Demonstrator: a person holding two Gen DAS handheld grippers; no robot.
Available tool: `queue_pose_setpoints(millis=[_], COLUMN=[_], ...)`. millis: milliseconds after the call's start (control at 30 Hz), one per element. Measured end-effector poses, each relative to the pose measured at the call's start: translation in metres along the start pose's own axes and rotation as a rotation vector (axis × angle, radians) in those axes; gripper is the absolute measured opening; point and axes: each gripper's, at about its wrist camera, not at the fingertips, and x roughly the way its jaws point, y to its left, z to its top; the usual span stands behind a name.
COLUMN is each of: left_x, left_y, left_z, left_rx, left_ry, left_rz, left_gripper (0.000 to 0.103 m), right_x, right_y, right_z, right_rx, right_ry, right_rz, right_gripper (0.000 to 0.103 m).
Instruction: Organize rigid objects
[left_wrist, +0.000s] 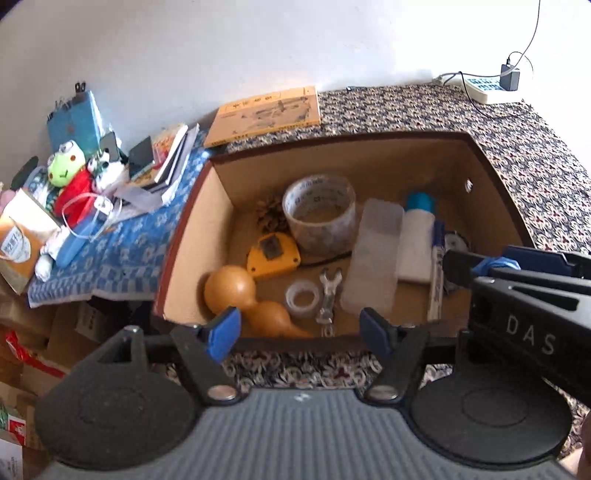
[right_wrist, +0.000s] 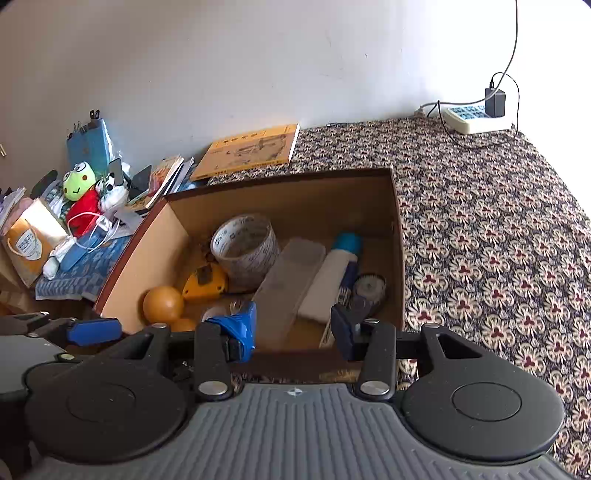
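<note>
Left view: gourd (left_wrist: 240, 295), small tape ring (left_wrist: 302, 297) and wrench (left_wrist: 328, 295) lie in the box (left_wrist: 369, 155). Right view hides most of them. Left tool (left_wrist: 301, 326) and right tool (right_wrist: 291, 328): fingers apart, empty, above the near wall.

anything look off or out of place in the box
One oddity: a pine cone sits in the box behind the big tape roll, a natural thing among tools and stationery. The roll also leans tilted rather than flat. Nothing looks spilled or broken.
</note>
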Motion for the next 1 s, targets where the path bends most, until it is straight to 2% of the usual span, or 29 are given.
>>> queue_pose_setpoints(millis=[467,667,1000], left_x=[-0.006,-0.013,-0.010], left_y=[-0.020,-0.023,-0.012], left_z=[-0.021,-0.015,0.014], left_rx=[-0.006,0.001,-0.017], left_ry=[0.073,0.062,0.010], left_rz=[-0.056,-0.055,-0.060], left_gripper=[0.072,0.072,0.072], right_x=[-0.013,-0.018,-0.011], right_y=[-0.017,-0.016,-0.013], right_z=[-0.014,-0.004,0.021], right_rx=[0.043,0.045,0.039], right_ry=[0.098,0.064,-0.016], right_rz=[-0.003,0.007,0.015], right_gripper=[0.029,0.029,0.029])
